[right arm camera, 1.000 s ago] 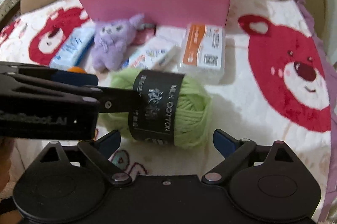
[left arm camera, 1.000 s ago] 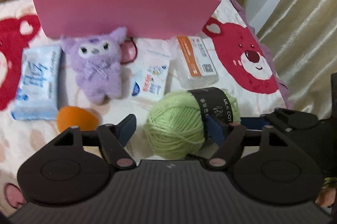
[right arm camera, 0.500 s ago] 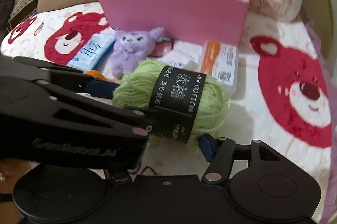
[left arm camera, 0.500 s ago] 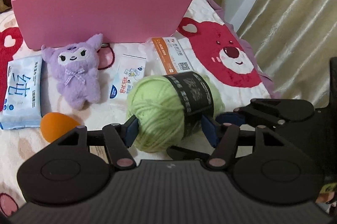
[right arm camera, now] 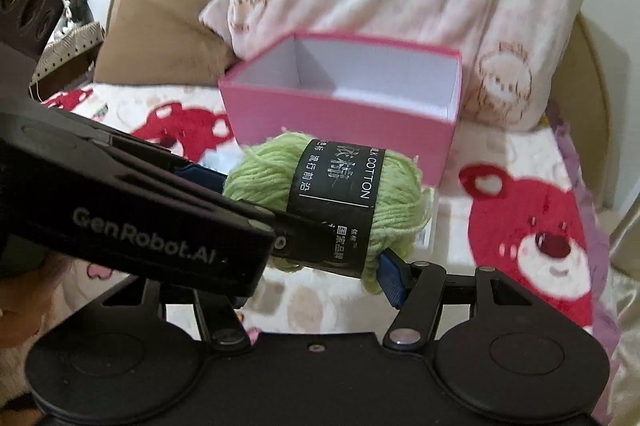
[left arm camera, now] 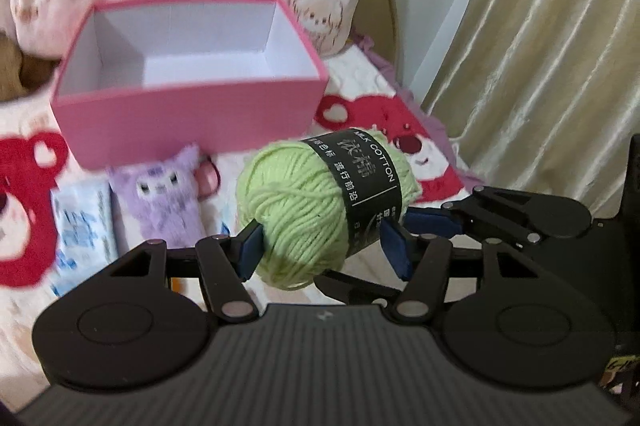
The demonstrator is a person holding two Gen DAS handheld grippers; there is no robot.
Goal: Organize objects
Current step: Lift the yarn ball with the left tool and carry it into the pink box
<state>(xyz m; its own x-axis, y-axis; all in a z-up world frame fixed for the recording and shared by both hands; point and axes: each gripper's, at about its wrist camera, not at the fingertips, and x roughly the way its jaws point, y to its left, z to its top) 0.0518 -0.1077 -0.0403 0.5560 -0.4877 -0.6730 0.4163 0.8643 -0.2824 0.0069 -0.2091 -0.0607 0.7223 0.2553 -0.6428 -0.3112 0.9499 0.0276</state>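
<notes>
Left wrist view: the left gripper (left arm camera: pixel 322 246) is closed narrowly on a green yarn ball (left arm camera: pixel 312 202), both blue pads pressed into its sides, lifting it clear of the bear-print blanket (left arm camera: pixel 28 194). The right gripper (right arm camera: pixel 320 262) also touches the ball: one blue pad (right arm camera: pixel 390 280) presses its lower end, while the opposite finger is hidden, so its grip cannot be confirmed. Behind the ball stands a pink box (left arm camera: pixel 188 110), its white interior bare. Below the box lie a purple plush (left arm camera: pixel 160 202) and a blue tissue pack (left arm camera: pixel 82 222).
</notes>
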